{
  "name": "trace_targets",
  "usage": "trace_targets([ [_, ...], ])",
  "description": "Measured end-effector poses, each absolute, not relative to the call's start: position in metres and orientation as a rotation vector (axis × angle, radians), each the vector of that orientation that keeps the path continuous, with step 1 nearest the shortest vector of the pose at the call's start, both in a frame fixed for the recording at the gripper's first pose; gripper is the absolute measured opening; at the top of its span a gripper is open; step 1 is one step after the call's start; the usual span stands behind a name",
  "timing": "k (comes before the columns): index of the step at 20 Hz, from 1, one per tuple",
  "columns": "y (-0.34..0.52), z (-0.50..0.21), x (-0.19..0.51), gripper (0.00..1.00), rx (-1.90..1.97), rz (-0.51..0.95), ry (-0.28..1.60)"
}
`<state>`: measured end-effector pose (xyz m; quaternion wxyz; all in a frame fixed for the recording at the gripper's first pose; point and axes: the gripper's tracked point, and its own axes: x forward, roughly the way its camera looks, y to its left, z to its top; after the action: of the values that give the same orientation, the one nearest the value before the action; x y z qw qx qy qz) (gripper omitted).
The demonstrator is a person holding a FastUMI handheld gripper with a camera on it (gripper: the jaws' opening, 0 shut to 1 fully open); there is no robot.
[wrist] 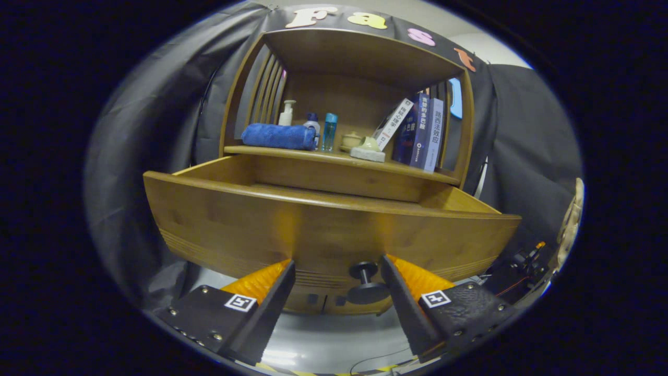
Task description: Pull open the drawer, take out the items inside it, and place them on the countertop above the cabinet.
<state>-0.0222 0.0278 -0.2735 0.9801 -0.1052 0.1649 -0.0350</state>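
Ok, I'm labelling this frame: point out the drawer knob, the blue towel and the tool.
drawer knob [364,271]: gripper view, its round head.
blue towel [278,136]: gripper view, middle of the roll.
tool [338,271]: gripper view, midway between its open fingertips.

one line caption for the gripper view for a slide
Open gripper just off the dark round knob of the pulled-out wooden drawer, below a countertop holding a rolled blue towel.

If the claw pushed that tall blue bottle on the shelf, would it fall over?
Probably, yes. The blue bottle is tall and narrow, so a push near its top would likely tip it. It looks round, so it might then roll along the shelf. The claw is open, down by the drawer knob.
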Motion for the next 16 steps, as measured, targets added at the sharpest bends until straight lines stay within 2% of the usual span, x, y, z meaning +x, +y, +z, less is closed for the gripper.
trace_targets([
  [4,0.031,-0.266,-0.011,0.99,-0.052,-0.049,0.304],
  [16,0.032,-0.260,0.027,0.99,-0.095,-0.057,0.283],
])
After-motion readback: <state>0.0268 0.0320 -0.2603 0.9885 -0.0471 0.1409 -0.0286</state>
